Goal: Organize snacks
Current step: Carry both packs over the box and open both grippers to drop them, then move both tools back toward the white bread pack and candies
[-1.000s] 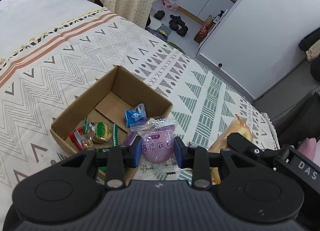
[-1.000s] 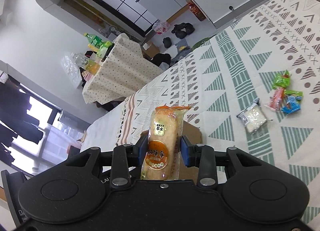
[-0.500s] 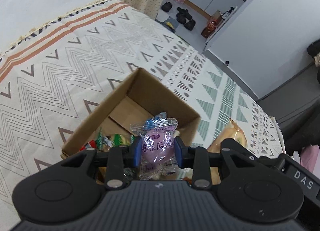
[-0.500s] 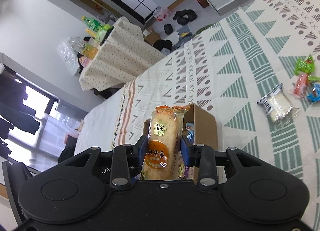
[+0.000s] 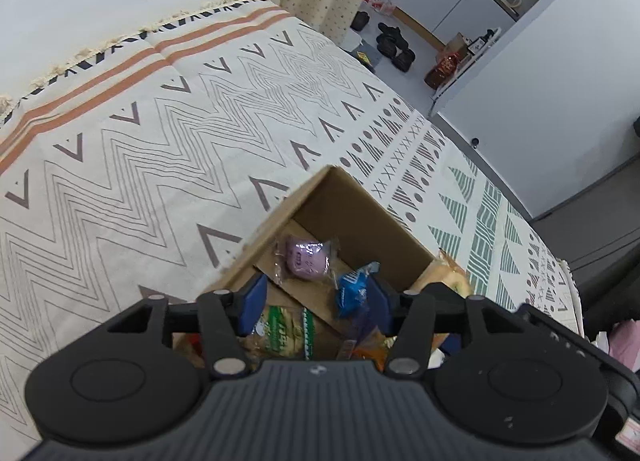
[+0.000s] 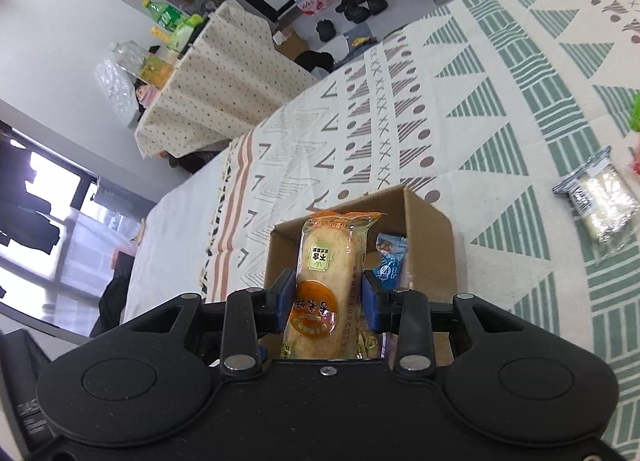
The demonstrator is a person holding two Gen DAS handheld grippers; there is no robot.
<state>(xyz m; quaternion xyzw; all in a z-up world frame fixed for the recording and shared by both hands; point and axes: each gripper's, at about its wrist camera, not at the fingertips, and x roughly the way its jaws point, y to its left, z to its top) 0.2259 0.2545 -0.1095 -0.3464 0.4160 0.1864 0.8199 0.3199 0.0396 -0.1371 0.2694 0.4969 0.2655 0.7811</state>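
An open cardboard box [image 5: 352, 201] sits on the patterned bedspread. In the left wrist view, my left gripper [image 5: 314, 299] is open and empty just above the box. A purple snack packet [image 5: 304, 259] lies inside the box beside a blue packet [image 5: 352, 293] and a green packet [image 5: 282, 331]. My right gripper [image 6: 326, 299] is shut on an orange rice cracker packet [image 6: 330, 273] and holds it upright over the box [image 6: 430, 229]. The cracker packet also shows at the box's right side in the left wrist view [image 5: 448, 277].
A clear packet of white crackers [image 6: 600, 201] lies on the bedspread to the right, with a green wrapper [image 6: 634, 113] beyond it at the frame edge. A cloth-covered table [image 6: 216, 73] with bottles stands past the bed. Shoes [image 5: 394, 47] lie on the floor.
My left gripper opened and let the purple packet fall into the box. My right gripper moved closer over the box, still holding the cracker packet.
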